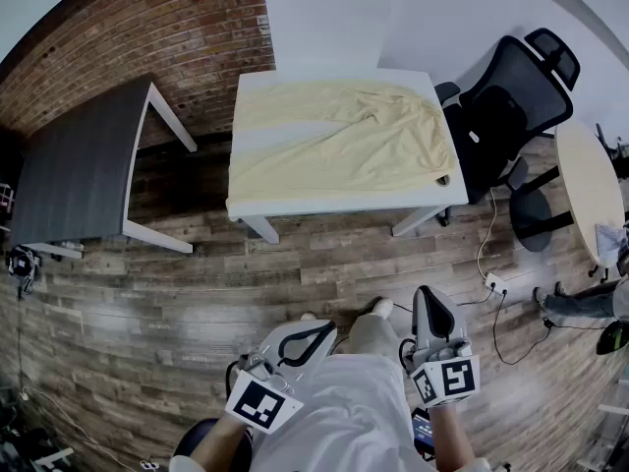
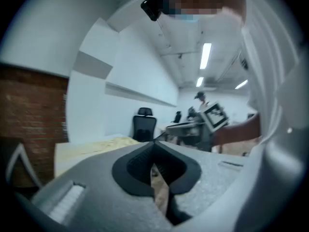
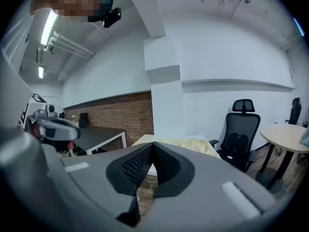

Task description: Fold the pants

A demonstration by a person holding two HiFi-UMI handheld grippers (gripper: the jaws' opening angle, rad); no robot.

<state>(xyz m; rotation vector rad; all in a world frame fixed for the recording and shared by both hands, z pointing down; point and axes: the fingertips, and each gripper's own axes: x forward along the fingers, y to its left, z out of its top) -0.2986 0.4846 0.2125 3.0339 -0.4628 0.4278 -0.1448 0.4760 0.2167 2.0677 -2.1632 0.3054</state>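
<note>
Pale yellow pants (image 1: 344,141) lie spread over a white table (image 1: 334,205) across the room; they show too as a yellow strip (image 2: 99,145) in the left gripper view and behind the jaws (image 3: 188,143) in the right gripper view. My left gripper (image 1: 316,334) is held low near my body, far from the table, shut and empty. My right gripper (image 1: 432,308) is beside it at the right, also shut with nothing in it. In both gripper views the jaw tips meet: left (image 2: 154,144), right (image 3: 153,145).
A dark grey table (image 1: 84,170) stands left of the white one. A black office chair (image 1: 506,101) sits at its right, with a round light table (image 1: 590,190) further right. Cables and a power strip (image 1: 494,285) lie on the wooden floor.
</note>
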